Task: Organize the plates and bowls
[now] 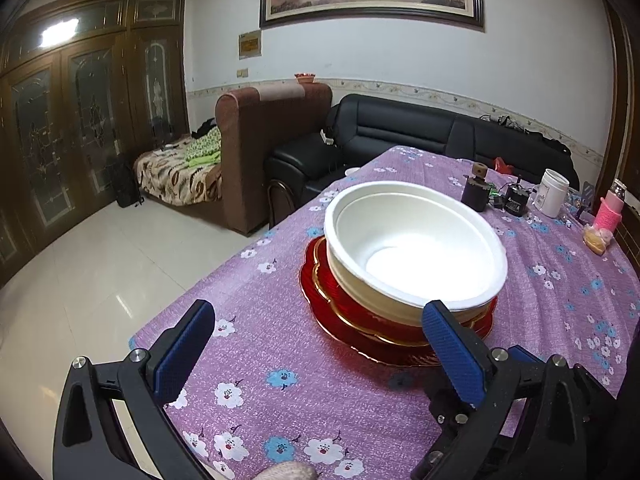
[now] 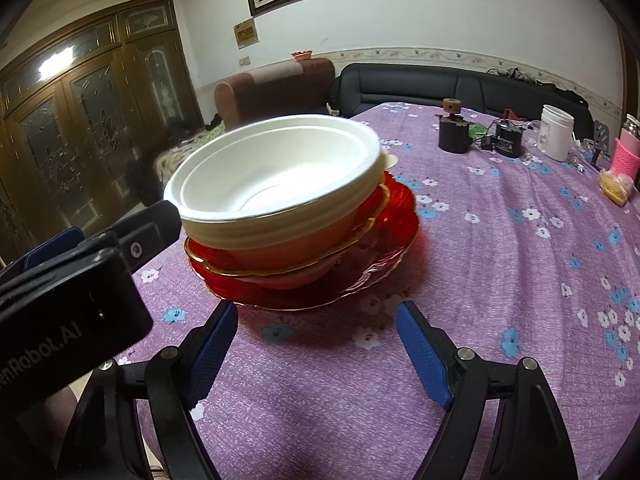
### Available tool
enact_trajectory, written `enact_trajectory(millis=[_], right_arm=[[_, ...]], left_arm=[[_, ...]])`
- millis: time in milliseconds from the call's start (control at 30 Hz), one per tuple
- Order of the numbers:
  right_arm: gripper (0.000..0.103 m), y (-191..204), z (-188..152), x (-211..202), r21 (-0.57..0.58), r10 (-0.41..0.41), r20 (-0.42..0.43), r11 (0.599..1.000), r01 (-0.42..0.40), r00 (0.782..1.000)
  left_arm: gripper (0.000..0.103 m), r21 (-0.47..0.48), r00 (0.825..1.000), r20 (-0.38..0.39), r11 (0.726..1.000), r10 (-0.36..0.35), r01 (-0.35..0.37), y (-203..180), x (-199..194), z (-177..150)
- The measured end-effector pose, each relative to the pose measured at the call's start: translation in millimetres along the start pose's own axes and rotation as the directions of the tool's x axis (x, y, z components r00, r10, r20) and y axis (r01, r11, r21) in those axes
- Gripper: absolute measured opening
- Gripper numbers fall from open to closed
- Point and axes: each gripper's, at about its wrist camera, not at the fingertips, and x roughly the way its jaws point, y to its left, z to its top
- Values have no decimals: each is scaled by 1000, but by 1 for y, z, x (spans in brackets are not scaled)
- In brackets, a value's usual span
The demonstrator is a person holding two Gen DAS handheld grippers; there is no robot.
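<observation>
Both tongs, left (image 1: 320,352) and right (image 2: 316,344), angle down before the red plates (image 2: 384,276), apart and empty; white bowls (image 2: 276,184) nest on top.

Two white bowls (image 1: 416,248), two red plates (image 1: 320,312)

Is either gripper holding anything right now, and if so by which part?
Nothing is held. The left gripper and right gripper both stand open before the white bowl.
</observation>
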Motion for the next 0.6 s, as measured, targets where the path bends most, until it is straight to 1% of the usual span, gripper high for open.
enact_trajectory(millis=[200, 600], right_arm=[[85, 5, 3, 6, -17, -2, -10, 1000, 2, 1000], [86, 17, 5, 14, -39, 7, -31, 999, -8, 1000]], left_arm=[[103, -35, 998, -54, 999, -39, 37, 11, 12, 0], [103, -74, 988, -136, 995, -76, 66, 22, 29, -1]])
